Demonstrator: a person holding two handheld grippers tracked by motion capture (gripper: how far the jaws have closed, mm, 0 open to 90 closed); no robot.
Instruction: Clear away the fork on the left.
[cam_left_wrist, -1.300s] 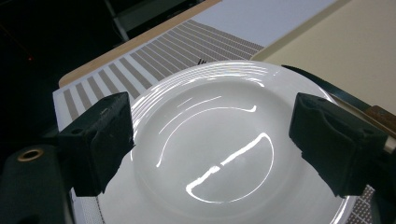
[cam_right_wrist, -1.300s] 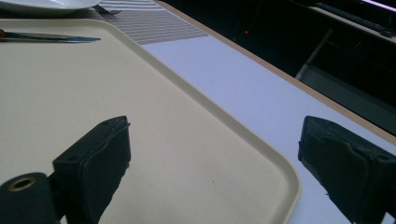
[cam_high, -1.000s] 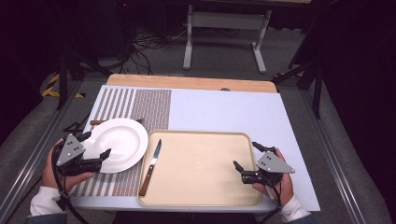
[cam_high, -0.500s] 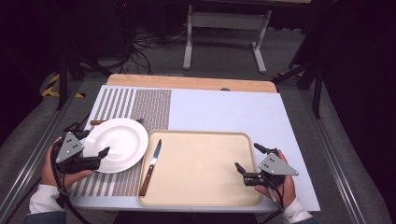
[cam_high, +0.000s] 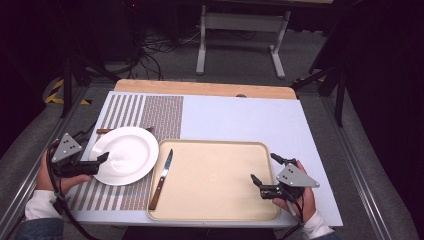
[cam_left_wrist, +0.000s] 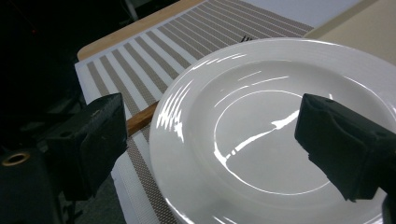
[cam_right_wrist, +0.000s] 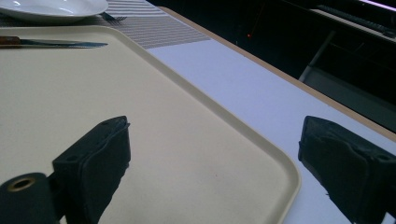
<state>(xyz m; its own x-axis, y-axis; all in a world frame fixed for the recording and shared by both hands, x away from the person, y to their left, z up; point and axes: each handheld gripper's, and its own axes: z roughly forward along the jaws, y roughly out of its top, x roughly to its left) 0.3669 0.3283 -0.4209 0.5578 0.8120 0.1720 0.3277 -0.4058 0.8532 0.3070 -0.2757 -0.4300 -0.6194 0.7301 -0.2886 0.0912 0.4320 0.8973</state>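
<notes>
A white plate (cam_high: 125, 155) rests on a striped placemat (cam_high: 150, 107) at the left. My left gripper (cam_high: 100, 163) is open at the plate's near-left rim. In the left gripper view, one jaw hangs over the plate (cam_left_wrist: 261, 140) and the other is off its edge, over the mat; the left gripper (cam_left_wrist: 212, 128) holds nothing. A beige tray (cam_high: 220, 200) lies in the middle with a wooden-handled knife (cam_high: 161, 179) along its left side. My right gripper (cam_high: 263, 167) is open over the tray's right rim (cam_right_wrist: 261, 140), straddling it, with nothing between the jaws of this right gripper (cam_right_wrist: 215, 154).
A fork (cam_high: 102, 131) lies partly under the plate's far side, its wooden handle (cam_left_wrist: 140, 119) sticking out to the left. The white tabletop (cam_high: 240, 117) stretches behind the tray. A metal stand (cam_high: 240, 37) and cables are on the floor beyond the table.
The left gripper has drawn back slightly to the left along the plate's rim. The right gripper has drifted a little toward the table's near-right corner. Plate, knife and tray have not moved.
</notes>
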